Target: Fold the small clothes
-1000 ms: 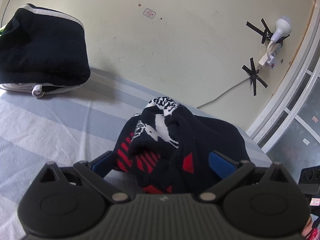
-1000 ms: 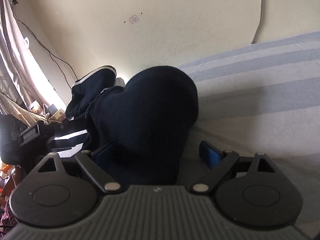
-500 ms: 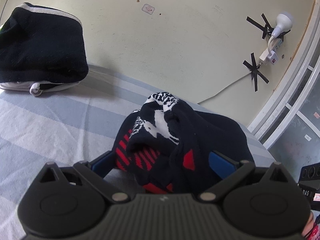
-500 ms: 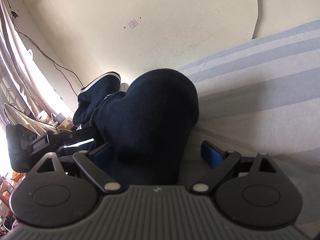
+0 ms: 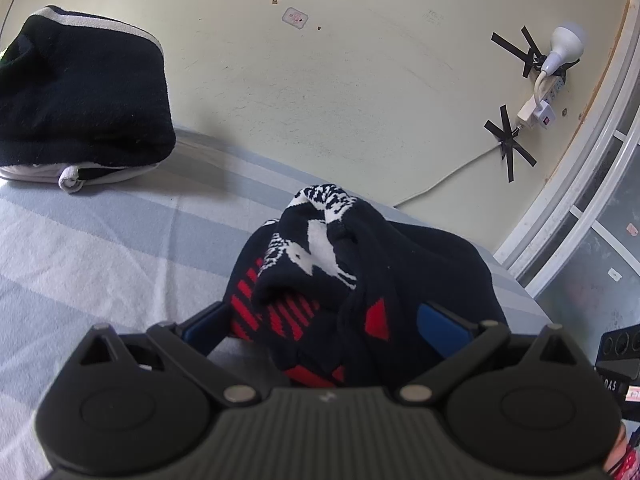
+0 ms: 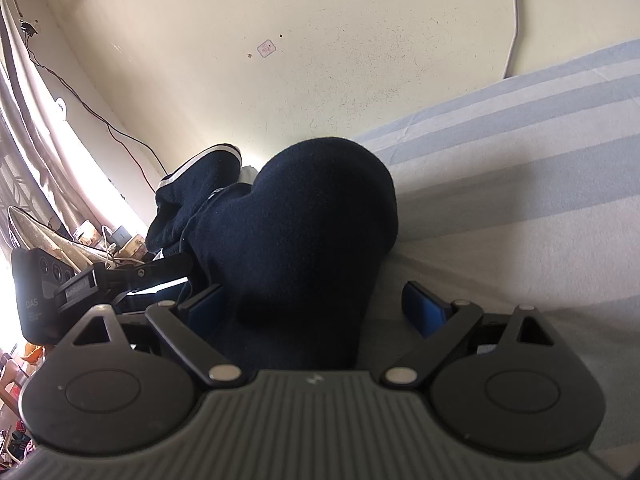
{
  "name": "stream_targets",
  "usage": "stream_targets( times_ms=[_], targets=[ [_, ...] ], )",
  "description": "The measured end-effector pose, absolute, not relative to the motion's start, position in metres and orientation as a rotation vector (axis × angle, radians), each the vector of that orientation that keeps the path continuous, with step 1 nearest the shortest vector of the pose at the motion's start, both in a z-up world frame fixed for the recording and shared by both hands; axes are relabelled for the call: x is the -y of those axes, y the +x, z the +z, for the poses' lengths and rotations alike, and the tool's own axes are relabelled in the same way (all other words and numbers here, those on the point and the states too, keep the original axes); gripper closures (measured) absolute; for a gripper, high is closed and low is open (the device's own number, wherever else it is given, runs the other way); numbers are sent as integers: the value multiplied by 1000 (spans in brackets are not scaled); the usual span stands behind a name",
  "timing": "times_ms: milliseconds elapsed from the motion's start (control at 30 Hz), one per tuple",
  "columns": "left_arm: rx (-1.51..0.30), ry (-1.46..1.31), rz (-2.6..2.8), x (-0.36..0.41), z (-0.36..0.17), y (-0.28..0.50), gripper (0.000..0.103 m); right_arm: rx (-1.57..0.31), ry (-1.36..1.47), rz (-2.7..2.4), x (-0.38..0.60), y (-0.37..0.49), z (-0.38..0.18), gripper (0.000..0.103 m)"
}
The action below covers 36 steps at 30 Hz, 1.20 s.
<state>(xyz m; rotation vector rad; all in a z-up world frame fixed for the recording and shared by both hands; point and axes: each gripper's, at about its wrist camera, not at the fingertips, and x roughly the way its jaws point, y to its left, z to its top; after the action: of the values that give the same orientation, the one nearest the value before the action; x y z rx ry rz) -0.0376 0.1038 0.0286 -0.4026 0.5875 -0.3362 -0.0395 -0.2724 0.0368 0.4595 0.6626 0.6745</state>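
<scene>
Two handheld grippers work over a bed with a blue-and-white striped sheet [image 5: 100, 248]. In the left wrist view, the left gripper [image 5: 324, 322] has its blue-padded fingers [image 5: 442, 320] spread wide around a bunched dark sock [image 5: 360, 264] with red and white patterning; the sock lies between them on the sheet, and the pads seem not to press it, though the cloth hides part of them. Beyond it, against the cream wall [image 5: 320, 100], sits a pile [image 5: 80, 92] of folded dark clothes. In the right wrist view, the right gripper [image 6: 316, 304] is likewise wide open around the sock's plain dark end [image 6: 316, 224], which rises in a rounded hump. The left gripper shows at that view's left edge.
</scene>
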Motion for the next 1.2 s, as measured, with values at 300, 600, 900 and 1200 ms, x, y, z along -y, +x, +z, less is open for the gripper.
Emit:
stream_targets(
  times_ms=[300,600,900,1200],
  targets=[
    [-585,-401,-338,-104,29,-38,0,-663,461,675,273,-40,37,7],
    [-588,-403,-341,-103,29,-39,0,-662,462,676,273,-39,37,7],
    [-588,-404,-342,-103,29,-39,0,-662,463,674,273,-40,36,6],
    [-586,-408,-344,-104,29,-39,0,-661,464,671,272,-40,36,5]
  ],
)
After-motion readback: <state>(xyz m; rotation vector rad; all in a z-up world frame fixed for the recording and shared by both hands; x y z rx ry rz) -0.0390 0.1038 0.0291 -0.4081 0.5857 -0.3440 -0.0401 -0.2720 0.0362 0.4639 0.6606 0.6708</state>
